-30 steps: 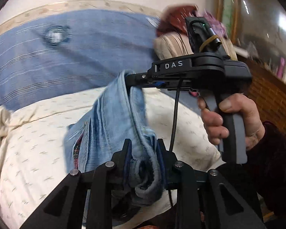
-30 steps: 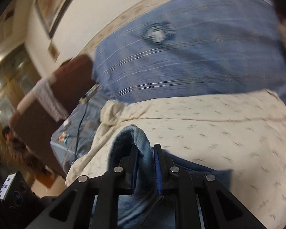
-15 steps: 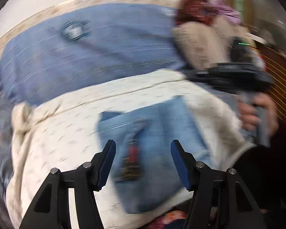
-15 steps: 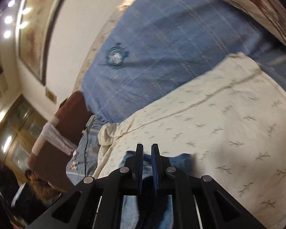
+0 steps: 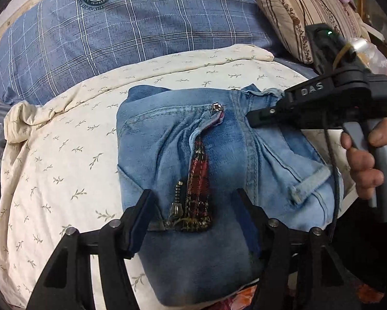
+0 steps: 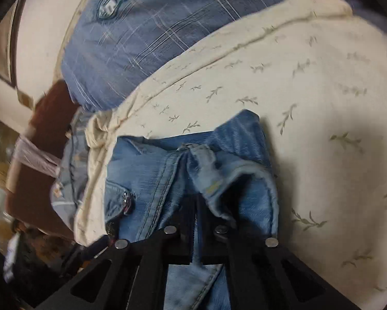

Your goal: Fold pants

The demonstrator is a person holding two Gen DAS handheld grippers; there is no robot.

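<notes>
Dropped from a hanging bundle to a flat folded stack on the bed: jeans (image 5: 219,155), lifted between both grippers a second before, now lay on the cream sheet (image 5: 51,155) below the blue plaid pillow (image 5: 141,25). Showed fly side up, zipper (image 5: 176,201) open, red plaid lining (image 5: 199,175) exposed. Left gripper (image 5: 196,222) had let go; jaws stood wide apart over the near edge of the denim, touching nothing visibly. Right gripper (image 6: 196,206), brought down to the far waistband corner, had jaws nearly together on a waistband fold (image 6: 211,178), apparently still pinching it. Judged: fold essentially made, only release and perhaps smoothing left.
</notes>
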